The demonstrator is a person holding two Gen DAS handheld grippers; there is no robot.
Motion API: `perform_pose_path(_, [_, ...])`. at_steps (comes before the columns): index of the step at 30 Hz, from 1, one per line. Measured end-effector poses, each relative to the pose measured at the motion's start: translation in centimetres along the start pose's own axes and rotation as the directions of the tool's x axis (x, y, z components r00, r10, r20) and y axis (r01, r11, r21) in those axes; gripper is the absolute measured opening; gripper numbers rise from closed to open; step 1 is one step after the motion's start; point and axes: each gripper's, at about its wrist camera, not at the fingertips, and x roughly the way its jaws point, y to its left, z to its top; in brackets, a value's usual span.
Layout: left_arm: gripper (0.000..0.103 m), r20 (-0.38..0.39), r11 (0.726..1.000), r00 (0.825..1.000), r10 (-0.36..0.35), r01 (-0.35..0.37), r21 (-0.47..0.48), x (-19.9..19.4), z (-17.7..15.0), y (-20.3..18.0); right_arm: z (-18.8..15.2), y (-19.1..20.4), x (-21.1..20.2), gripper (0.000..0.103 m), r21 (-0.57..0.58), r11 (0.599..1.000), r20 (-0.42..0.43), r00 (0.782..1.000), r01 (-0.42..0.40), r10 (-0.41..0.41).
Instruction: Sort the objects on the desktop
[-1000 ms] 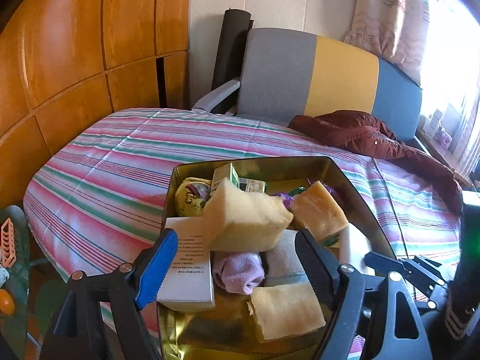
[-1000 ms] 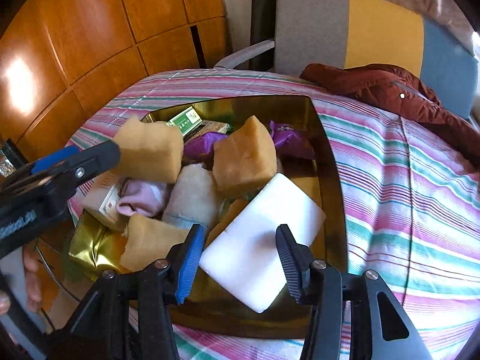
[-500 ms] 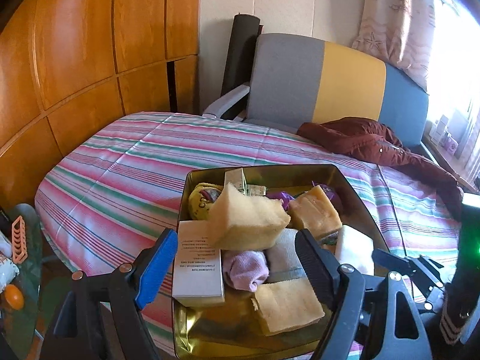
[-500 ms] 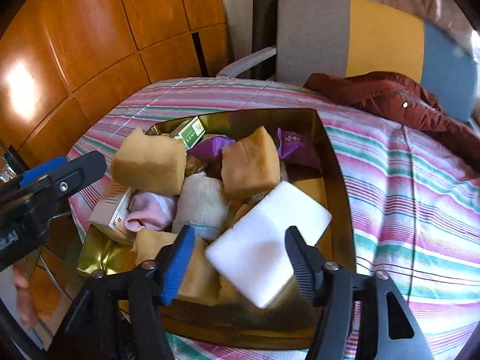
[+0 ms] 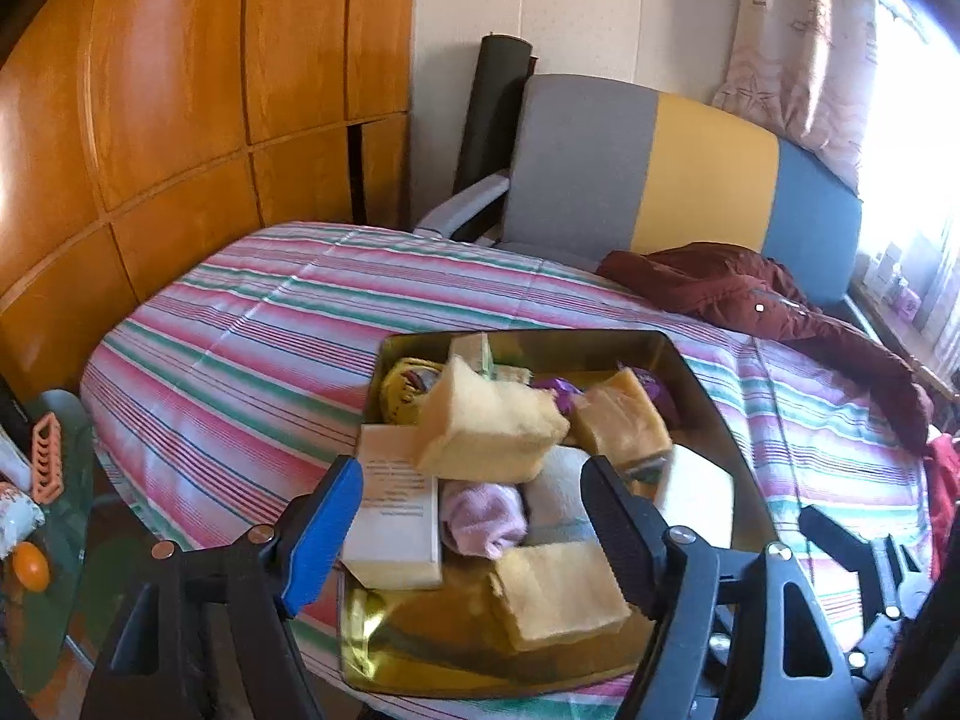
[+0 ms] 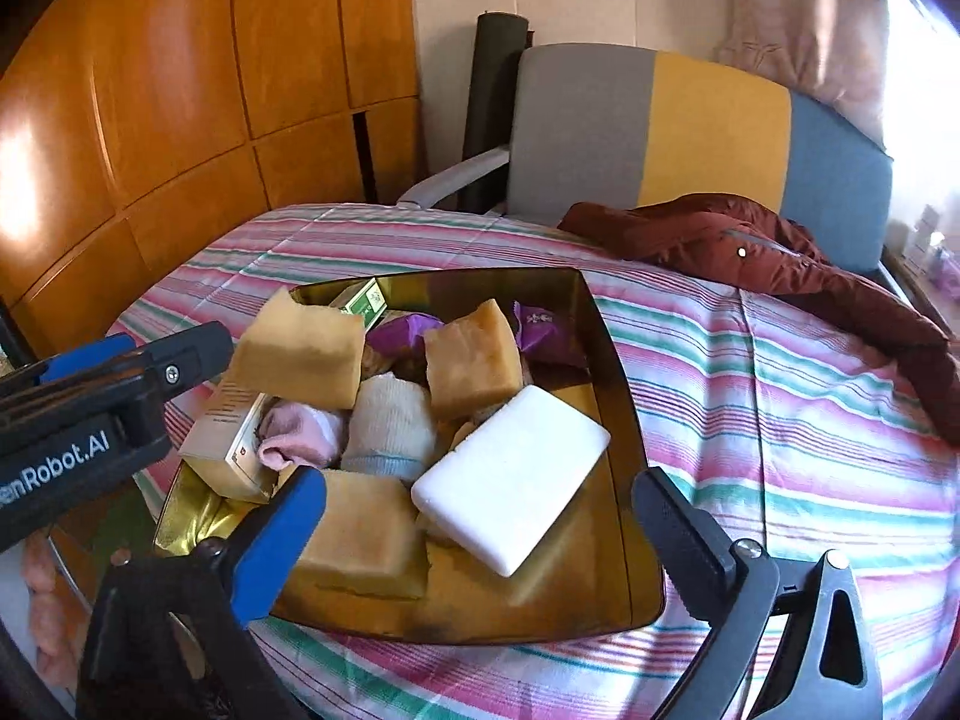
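Observation:
A gold tray [image 6: 606,336] [image 5: 708,384] sits on the striped table, full of objects: yellow sponges [image 6: 300,354] [image 5: 486,426], a white foam block [image 6: 510,474], a pink sock [image 6: 300,438] [image 5: 480,516], a white sock roll [image 6: 393,426], a white box [image 5: 396,510], a green box [image 6: 363,300] and purple packets [image 6: 540,327]. My left gripper [image 5: 474,534] is open and empty above the tray's near end. My right gripper [image 6: 480,546] is open and empty, above the tray's near edge; the white block lies below it.
A striped cloth [image 6: 780,420] covers the table. A dark red jacket [image 6: 750,246] lies at the far right, by a grey, yellow and blue chair [image 6: 660,126]. Wooden panels [image 5: 180,90] are on the left. A glass side table [image 5: 42,480] with small items stands low left.
Both grippers have pulled back and risen from the tray, so more of the table shows. The right gripper's jaws have opened wider. The objects in the tray have not moved.

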Motion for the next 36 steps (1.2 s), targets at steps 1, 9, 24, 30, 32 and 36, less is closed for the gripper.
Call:
perform_pose_path(1, [0.075,-0.005,1.000,1.000,-0.009,0.009,-0.005,0.0,-0.1,0.0,-0.1,0.0,0.0,0.102,0.003,1.000,-0.001,1.000,0.003,-0.003])
perform_pose_path(9, [0.065,-0.007,1.000,1.000,-0.024,0.024,-0.013,-0.6,-0.2,-0.1,-0.8,-0.1,-0.1,0.102,0.016,0.999,-0.002,0.999,0.040,-0.040])
perform_pose_path(24, [0.060,-0.042,0.998,0.998,-0.056,0.055,-0.023,-0.8,-0.4,0.0,-0.8,1.0,-0.3,0.102,-0.015,0.999,0.000,0.999,0.053,-0.053])
perform_pose_path(30, [0.060,-0.046,0.999,0.998,-0.049,0.048,-0.021,-0.6,-0.3,0.2,-0.7,1.3,-0.1,0.102,-0.022,0.998,-0.004,0.998,0.061,-0.061])
perform_pose_path(32, [0.060,-0.047,0.999,0.998,-0.043,0.043,-0.016,-0.4,-0.3,0.2,-0.7,1.3,0.0,0.102,-0.025,0.998,-0.006,0.998,0.065,-0.065])
perform_pose_path(36, [0.060,-0.053,0.999,0.998,-0.042,0.041,-0.018,-0.2,-0.3,0.4,-0.8,1.5,0.1,0.102,-0.031,0.997,-0.009,0.998,0.069,-0.069])
